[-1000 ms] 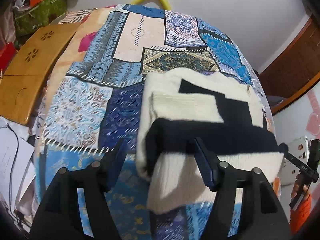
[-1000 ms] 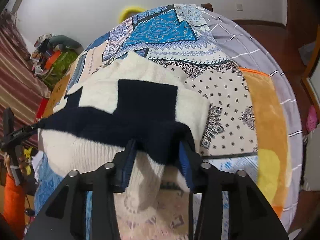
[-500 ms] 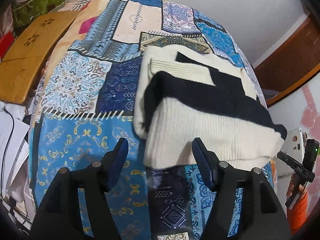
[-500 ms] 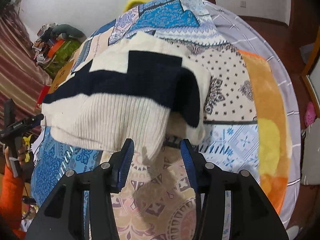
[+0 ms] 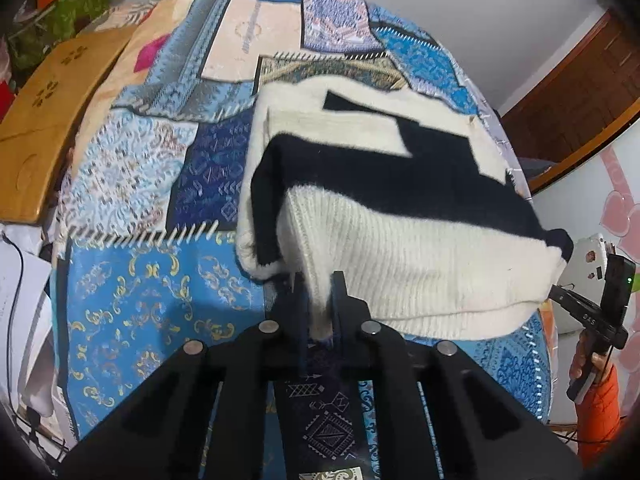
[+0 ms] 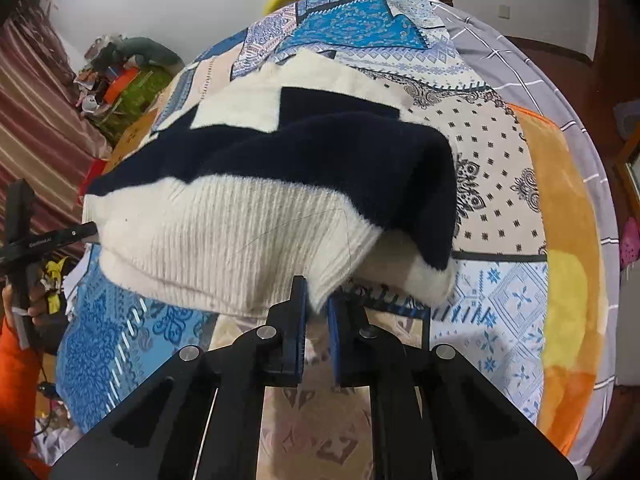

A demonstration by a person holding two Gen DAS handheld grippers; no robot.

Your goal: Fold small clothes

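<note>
From the left wrist, the left gripper pinched the ribbed hem of the cream-and-navy knitted sweater, folded on the patchwork bedspread. From the right, the right gripper clamped the hem's other corner. Soft, floppy, probably light; hem corners seemed best.

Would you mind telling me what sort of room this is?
Probably a bedroom: a sweater lies on a bed under a patchwork quilt, with a striped curtain and piled clutter alongside.
</note>
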